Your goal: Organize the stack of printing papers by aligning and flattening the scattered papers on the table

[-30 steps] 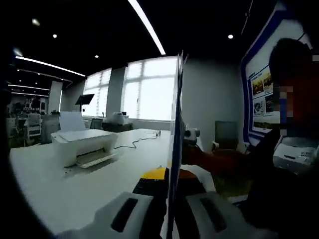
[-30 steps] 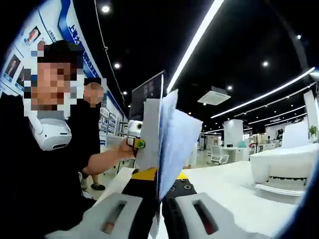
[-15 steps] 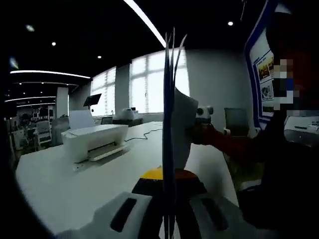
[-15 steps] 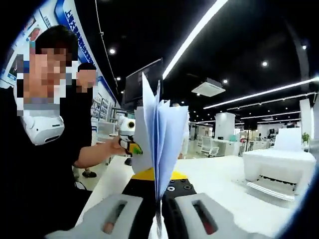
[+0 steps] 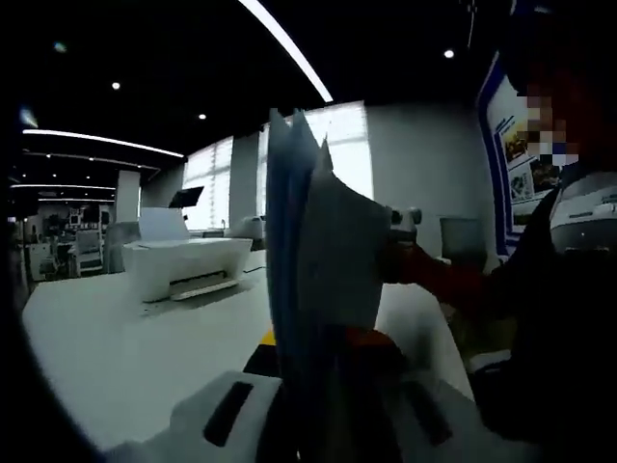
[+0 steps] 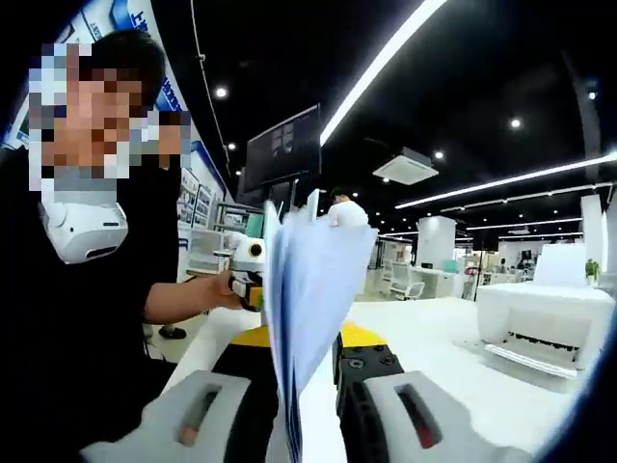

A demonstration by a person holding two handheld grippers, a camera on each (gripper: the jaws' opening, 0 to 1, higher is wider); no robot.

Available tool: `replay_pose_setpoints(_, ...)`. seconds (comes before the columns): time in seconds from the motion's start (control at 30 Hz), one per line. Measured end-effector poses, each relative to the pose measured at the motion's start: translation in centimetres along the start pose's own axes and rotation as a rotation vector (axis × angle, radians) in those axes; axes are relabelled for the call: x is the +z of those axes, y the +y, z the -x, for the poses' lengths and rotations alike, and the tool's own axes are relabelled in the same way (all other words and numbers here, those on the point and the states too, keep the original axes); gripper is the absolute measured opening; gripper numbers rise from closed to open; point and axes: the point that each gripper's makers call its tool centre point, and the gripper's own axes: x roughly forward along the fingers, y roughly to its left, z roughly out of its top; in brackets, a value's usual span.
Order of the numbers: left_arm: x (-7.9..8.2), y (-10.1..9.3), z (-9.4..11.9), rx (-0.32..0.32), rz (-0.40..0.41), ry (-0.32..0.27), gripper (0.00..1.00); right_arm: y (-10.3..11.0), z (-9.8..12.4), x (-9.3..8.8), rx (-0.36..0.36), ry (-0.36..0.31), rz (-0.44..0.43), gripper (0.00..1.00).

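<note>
Both tongs grip one upright sheaf of printing papers [image 5: 318,289], held on edge above the white bench [image 5: 125,357], presumably so that loose sheets can drop level before the stack is tapped square. In the left gripper view, the left tongs [image 5: 323,424] are clenched on the near lower edge of the sheaf, whose sheets fan apart at the top. In the right gripper view, the right tongs [image 6: 294,424] stand wider, with a visible gap on the right side, yet the papers [image 6: 304,289] rise from between the jaws and appear held. Each view also shows the person's hand with the other tongs at the far edge of the sheaf. A white printer [image 5: 188,265] sits farther along the bench, well apart from the papers.
</note>
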Motion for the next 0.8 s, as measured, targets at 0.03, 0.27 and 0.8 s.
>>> replay_pose_setpoints(0.03, 0.0, 0.2, -0.1, 0.008, 0.004, 0.003, 0.18, 0.0, -0.1, 0.0, 0.000, -0.004, -0.004, 0.17)
replay_pose_setpoints(0.27, -0.3, 0.4, -0.4, 0.019, -0.015, 0.032, 0.20, -0.3, -0.1, 0.2, -0.012, -0.020, -0.012, 0.17)
replay_pose_setpoints(0.8, 0.4, -0.6, -0.3, -0.023, -0.051, 0.030, 0.06, 0.4, 0.3, 0.9, 0.014, -0.030, 0.018, 0.00)
